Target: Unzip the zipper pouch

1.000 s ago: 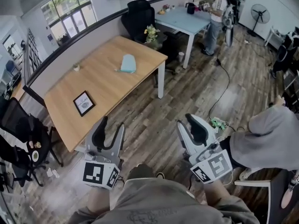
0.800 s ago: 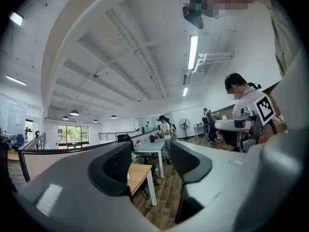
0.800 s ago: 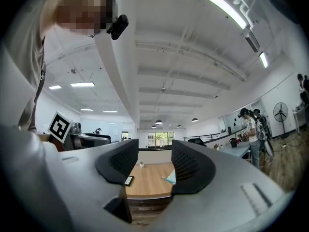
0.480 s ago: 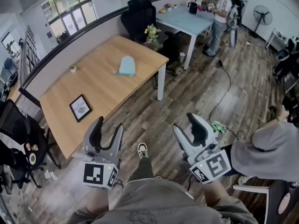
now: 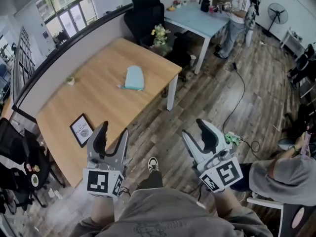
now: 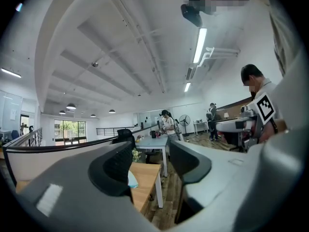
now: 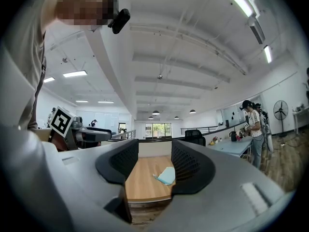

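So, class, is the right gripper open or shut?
Open: on the right gripper the fingers have just been opening and stand apart, nothing between them.

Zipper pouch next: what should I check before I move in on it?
1. Left gripper jaws apart, just been opening, nothing between: ok.
2. Right gripper jaws apart, just been opening, nothing between: ok.
3. Zipper pouch in sight, lying on the wooden table: ok.
4. Pouch within reach: not ok, it lies well ahead of both grippers.
5. Where its zipper starts: cannot tell, too small.
6. Picture frame apart from the pouch: ok.
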Available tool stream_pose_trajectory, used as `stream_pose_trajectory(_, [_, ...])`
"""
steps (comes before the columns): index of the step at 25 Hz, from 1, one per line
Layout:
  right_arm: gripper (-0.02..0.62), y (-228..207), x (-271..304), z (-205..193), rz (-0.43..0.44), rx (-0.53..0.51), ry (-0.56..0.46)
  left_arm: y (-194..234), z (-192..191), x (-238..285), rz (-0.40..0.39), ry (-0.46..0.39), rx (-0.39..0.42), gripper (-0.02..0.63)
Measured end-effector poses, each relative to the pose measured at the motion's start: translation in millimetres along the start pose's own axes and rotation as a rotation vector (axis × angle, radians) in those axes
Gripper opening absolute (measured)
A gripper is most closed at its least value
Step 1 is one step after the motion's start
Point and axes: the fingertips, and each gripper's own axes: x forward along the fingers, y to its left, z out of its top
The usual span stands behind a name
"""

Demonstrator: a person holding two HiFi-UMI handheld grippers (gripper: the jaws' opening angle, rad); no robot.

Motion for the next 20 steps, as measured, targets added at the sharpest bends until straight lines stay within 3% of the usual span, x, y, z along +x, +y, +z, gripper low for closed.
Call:
stream_pose_trajectory(10, [0.198,-24,141,7,0.008,-0.024,0.013,96,1,90,-0.025,-0.008,0.018,0.232])
stream_pose_trajectory(20, [0.198,-54,210,-9,0.055,-0.027,0.049,144,-13,139,0.03,0.013,0.016,0.229])
